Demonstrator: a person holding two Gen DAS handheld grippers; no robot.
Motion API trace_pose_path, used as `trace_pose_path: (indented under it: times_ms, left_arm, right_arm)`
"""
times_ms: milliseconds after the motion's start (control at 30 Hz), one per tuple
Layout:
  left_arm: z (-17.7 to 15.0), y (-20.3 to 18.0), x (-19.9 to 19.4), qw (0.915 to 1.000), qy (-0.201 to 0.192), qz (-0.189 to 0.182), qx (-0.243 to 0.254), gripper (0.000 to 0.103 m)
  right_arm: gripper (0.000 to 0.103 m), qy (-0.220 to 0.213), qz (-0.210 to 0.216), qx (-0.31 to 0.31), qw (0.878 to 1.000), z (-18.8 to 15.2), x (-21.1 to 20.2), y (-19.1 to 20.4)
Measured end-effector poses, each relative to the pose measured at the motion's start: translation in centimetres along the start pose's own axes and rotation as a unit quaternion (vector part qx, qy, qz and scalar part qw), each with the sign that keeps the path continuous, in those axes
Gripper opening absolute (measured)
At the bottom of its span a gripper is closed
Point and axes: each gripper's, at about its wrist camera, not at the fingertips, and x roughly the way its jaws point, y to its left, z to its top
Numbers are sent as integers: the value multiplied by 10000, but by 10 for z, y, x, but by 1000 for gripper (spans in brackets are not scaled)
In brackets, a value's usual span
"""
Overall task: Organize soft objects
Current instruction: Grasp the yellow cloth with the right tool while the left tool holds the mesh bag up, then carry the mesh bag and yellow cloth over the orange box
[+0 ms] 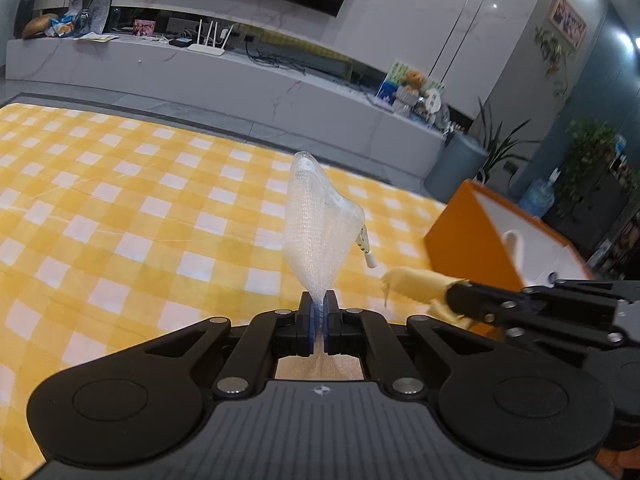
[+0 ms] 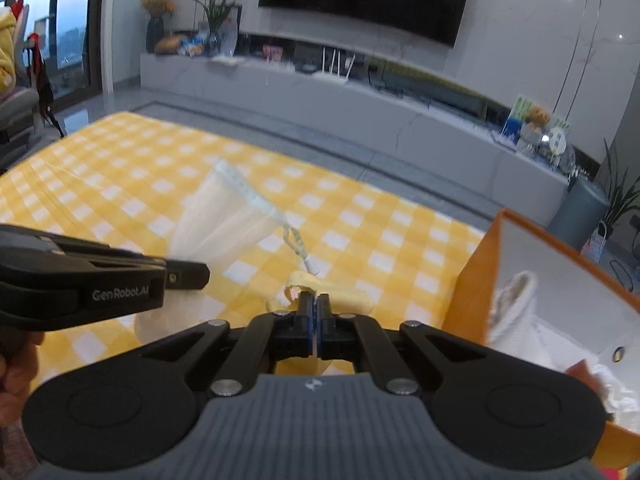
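Item one: my left claw, clenched on the lower end of a white mesh bag, which stood up from the pads and fanned out above them, clear of the yellow-and-white checked cloth covering the surface below. A drawstring with a white toggle hung from the bag's right side. Item two: my right claw, clenched on a pale yellow soft cloth, bunched around the pads and lifted off the checked cloth. Seen from the left claw, that yellow cloth stuck out leftward from the right claw's tip, just beside the bag's toggle. Item three: an orange box with a white lining, open-topped, at the right edge of the checked cloth, holding white soft items. Item four: a hand at the left edge of the right view, under the left claw's body.
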Motion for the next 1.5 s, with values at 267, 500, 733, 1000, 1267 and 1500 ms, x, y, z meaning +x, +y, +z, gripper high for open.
trace_pose_path:
  times_ms: [267,500,733,1000,1267,1500]
  left_arm:
    - [-8,-33,-32,9998,-46,-155,116,4]
    - [-14,-56,-47,9995,-87,-280,116,4]
    - [-7,-102,-55,9964,-223,-656,497,4]
    - [8,-148,-33,9922,-171,-889,862,4]
    - [25,-180,3,9895,-160,-1117,898,4]
    - [31,-206,47,9854,61,-1267,1134,4]
  right_arm:
    - [0,-450,-84,34,9989,0,-71,-15]
    - [0,-728,-120,382,9965,-7,-130,-52]
    - [0,-924,-434,719,9922,-23,-172,-98]
    - [0,-979,-764,1084,9863,-38,-182,-150]
    - [0,-895,-882,1152,9854,-32,-157,-193]
    - [0,-646,-1052,1027,9870,-31,-111,-223]
